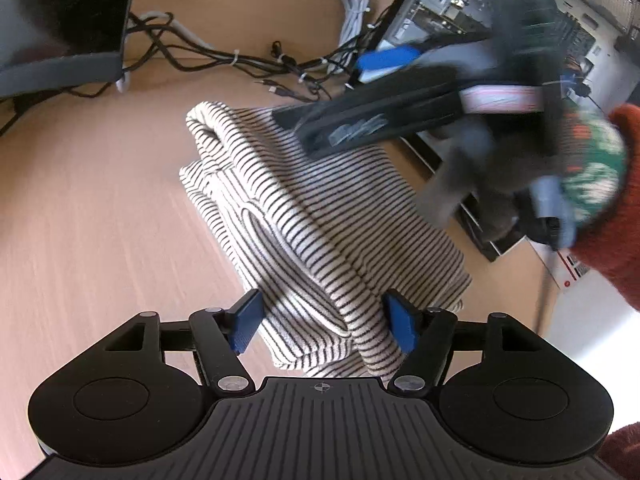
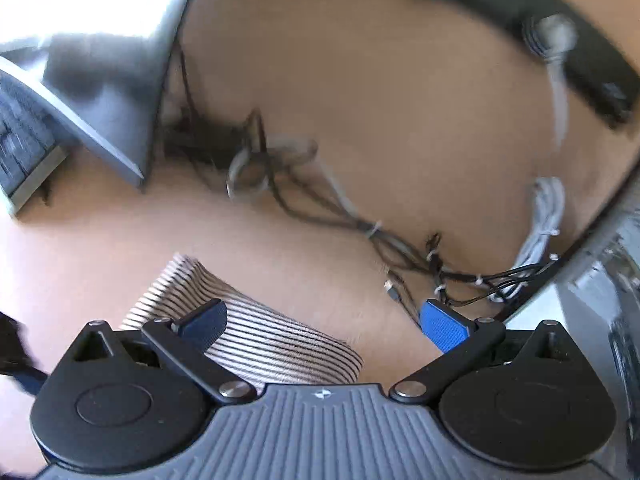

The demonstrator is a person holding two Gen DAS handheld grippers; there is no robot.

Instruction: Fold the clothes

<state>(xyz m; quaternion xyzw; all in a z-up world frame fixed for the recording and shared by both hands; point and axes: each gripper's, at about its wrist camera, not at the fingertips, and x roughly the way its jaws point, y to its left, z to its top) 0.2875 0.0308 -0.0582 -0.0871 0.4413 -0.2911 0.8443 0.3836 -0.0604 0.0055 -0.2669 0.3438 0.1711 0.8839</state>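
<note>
Desk [image 1: 80, 200]: light wood surface filling most of both views, with a wood panel rising behind it.
Computer case [image 1: 500, 12]: open-sided, standing at the desk's right end; your right arm partly covers it.
Laptop [image 2: 92, 80]: grey, lid raised, at the far left; keyboard just visible in the right wrist view.
Striped garment [image 1: 304, 216]: cream knit with thin dark stripes, folded into a thick bundle lying on the desk, running from mid-desk toward your left tool.
Right gripper [image 1: 360, 92]: seen blurred from the left wrist view, above the garment's far end; whether it touches the cloth cannot be told. Jaws spread wide, nothing between them. In its own view a corner of the garment [image 2: 256, 340] lies under the left pad.
Left gripper [image 1: 325, 322]: jaws partly open, one blue pad on each side of the garment's near end, which passes between them; firm pinching cannot be confirmed.
Sleeve [image 1: 616, 240]: rust-red, at the right edge.
Cables [image 1: 248, 60]: black and white, tangled along the desk's back edge.
</note>
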